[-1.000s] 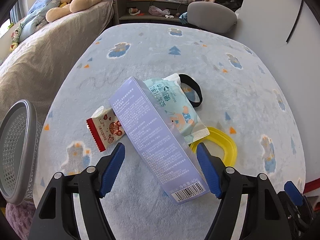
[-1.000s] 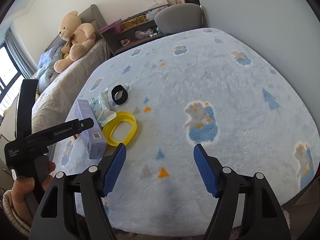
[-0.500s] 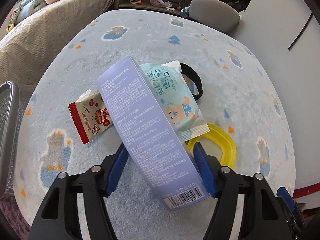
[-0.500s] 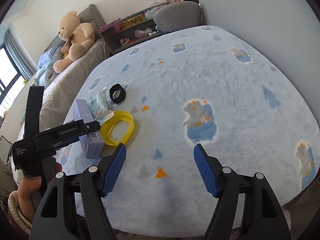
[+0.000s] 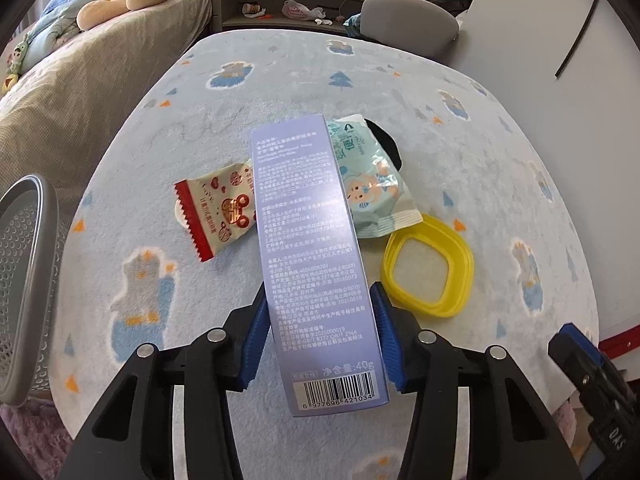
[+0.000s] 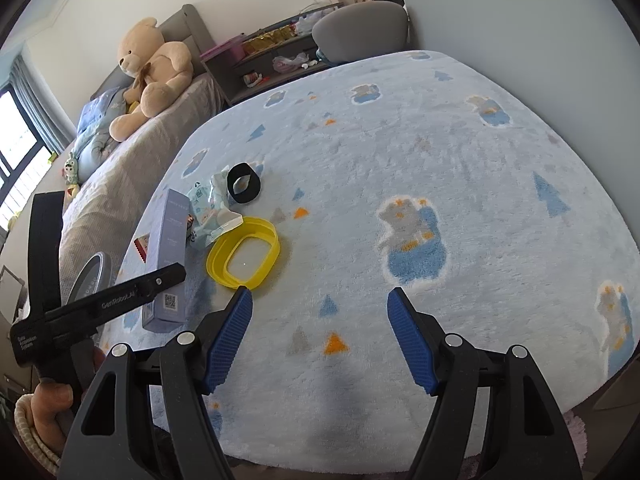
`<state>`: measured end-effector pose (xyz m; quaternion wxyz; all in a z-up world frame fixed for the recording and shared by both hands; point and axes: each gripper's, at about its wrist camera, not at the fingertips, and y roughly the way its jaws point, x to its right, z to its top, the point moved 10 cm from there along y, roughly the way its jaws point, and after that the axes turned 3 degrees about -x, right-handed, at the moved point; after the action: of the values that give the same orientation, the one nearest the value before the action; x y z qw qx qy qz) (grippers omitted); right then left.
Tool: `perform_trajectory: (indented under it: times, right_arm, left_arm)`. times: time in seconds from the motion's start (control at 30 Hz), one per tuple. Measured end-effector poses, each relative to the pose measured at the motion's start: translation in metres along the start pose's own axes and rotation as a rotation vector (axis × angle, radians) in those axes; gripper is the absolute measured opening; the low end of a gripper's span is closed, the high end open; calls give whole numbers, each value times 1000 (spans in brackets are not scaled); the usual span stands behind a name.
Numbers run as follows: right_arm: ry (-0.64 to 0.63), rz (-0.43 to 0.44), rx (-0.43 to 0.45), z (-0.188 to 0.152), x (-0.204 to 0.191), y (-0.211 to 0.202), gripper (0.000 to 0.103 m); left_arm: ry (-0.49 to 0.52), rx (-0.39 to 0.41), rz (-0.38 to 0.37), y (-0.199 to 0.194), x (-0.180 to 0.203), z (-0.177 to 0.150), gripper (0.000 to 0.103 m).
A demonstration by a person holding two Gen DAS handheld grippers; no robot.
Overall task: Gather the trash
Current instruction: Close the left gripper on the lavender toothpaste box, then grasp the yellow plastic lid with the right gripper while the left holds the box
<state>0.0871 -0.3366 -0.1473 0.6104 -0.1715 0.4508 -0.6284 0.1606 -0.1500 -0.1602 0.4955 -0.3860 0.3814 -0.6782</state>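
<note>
Left hand-held gripper (image 5: 320, 336) straddles the near end of the purple box (image 5: 308, 240), jaws closing, blue pads at or almost at its two long sides; firm contact not certain. Box long axis runs straight away from the gripper, far end resting over the wipes pack (image 5: 372, 188) on the rug (image 5: 440, 100).

Right hand-held gripper (image 6: 320, 336) hangs wide and empty over bare rug, well apart from the pile; left is the nearer one.

Count: one box, one wipes pack, one red snack wrapper (image 5: 216, 208), one yellow ring (image 5: 428, 268), one black band (image 6: 244, 183). Mesh bin (image 5: 24, 280) at left, likely the drop target.
</note>
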Motion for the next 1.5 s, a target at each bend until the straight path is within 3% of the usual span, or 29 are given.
perform_trajectory:
  times: [0.3,0.7,0.97,1.13,1.4,1.5]
  right_arm:
    - [-28,15,-15,-4,-23,5,69]
    - [-39,3,-33,-6,-35,12,69]
    - [-55,-6,-48,-5,-44,21,69]
    - [-69,-4,-65,-5,-54,35,69]
    - [-115,-30,-87,0,-74,67,85]
    - [-129,-50,-103,2,-79,78,86]
  left_arm:
    - [69,-55,72,-7,-34,-40,44]
    - [67,-51,73,12,-30,-25,51]
    - [78,-14,44,5,-28,-19,48]
    - [102,53,76,-22,-32,-20,47]
    - [84,148,100,-59,-49,-13,47]
    - [63,159,92,-67,-57,-10,47]
